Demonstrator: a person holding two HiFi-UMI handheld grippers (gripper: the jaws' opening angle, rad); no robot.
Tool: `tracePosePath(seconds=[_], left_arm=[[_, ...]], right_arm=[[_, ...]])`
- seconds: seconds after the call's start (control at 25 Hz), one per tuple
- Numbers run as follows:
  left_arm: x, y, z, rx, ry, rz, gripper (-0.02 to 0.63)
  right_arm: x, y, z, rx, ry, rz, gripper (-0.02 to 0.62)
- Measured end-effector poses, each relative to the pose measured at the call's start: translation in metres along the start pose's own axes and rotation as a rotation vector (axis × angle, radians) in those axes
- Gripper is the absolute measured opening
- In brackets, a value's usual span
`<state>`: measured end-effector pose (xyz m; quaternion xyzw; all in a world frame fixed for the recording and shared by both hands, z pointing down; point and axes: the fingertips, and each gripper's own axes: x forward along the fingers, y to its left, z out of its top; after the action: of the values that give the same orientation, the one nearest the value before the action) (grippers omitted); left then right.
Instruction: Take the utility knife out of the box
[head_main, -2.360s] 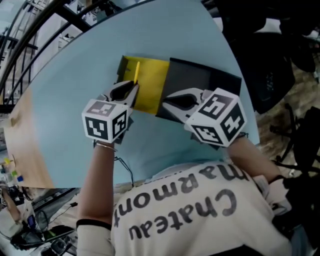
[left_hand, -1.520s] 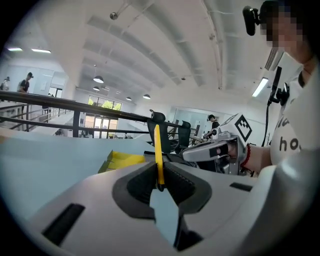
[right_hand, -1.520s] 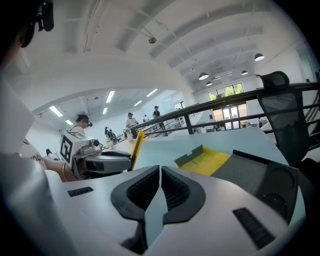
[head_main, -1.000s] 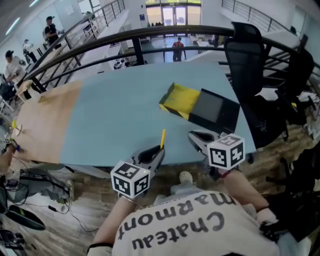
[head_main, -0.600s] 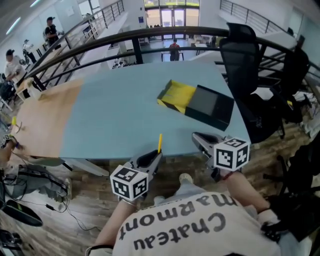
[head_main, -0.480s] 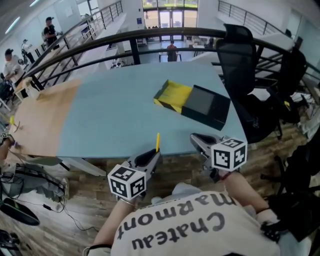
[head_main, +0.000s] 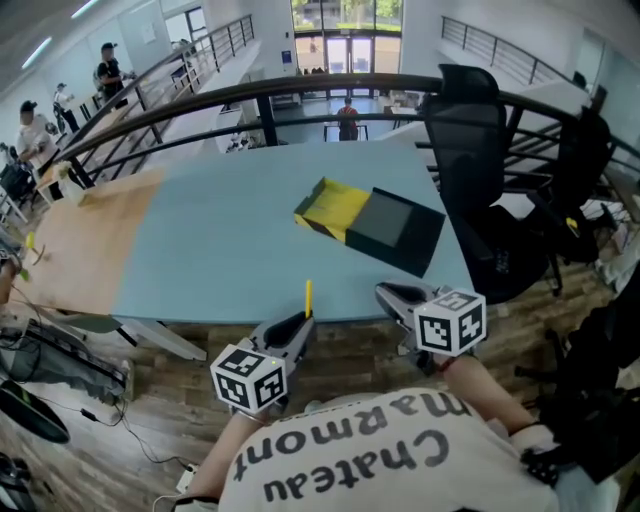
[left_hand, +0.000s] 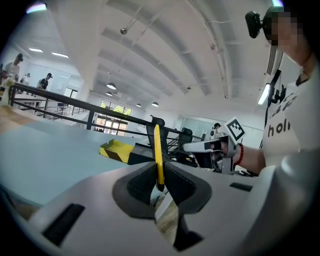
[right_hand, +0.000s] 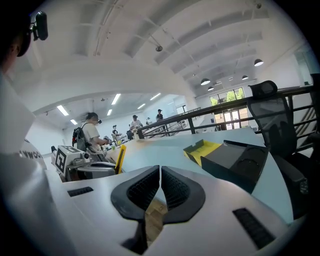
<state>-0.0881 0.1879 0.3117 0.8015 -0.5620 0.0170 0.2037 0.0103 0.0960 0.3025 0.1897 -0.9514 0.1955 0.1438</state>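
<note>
Head view: slim yellow utility knife stands upright, clamped in the left gripper, clear of the pale blue table and well apart from the open black-and-yellow cardboard box; the right gripper hovers alongside. Left gripper view: the jaws pinch only the knife's lower end, so a jolt could tip or drop it. Right gripper view: jaws closed on nothing; whether the blade is extended cannot be made out.
</note>
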Motion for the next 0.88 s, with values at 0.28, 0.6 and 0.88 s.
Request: tracePosePath(seconds=[0.28, 0.6, 0.88], left_arm=[[0.02, -0.037, -0.011, -0.044, -0.015, 0.034, 0.052], [0.045, -0.079, -0.027, -0.055, -0.002, 0.064, 0.052], [0.056, -0.116, -0.036, -0.047, -0.012, 0.1, 0.052]], right_arm=[[-0.038, -0.034, -0.004, 0.01, 0.02, 0.009, 0.037], [-0.076, -0.063, -0.021, 0.014, 0.024, 0.037, 0.037], [-0.117, -0.084, -0.038, 0.015, 0.025, 0.046, 0.037]])
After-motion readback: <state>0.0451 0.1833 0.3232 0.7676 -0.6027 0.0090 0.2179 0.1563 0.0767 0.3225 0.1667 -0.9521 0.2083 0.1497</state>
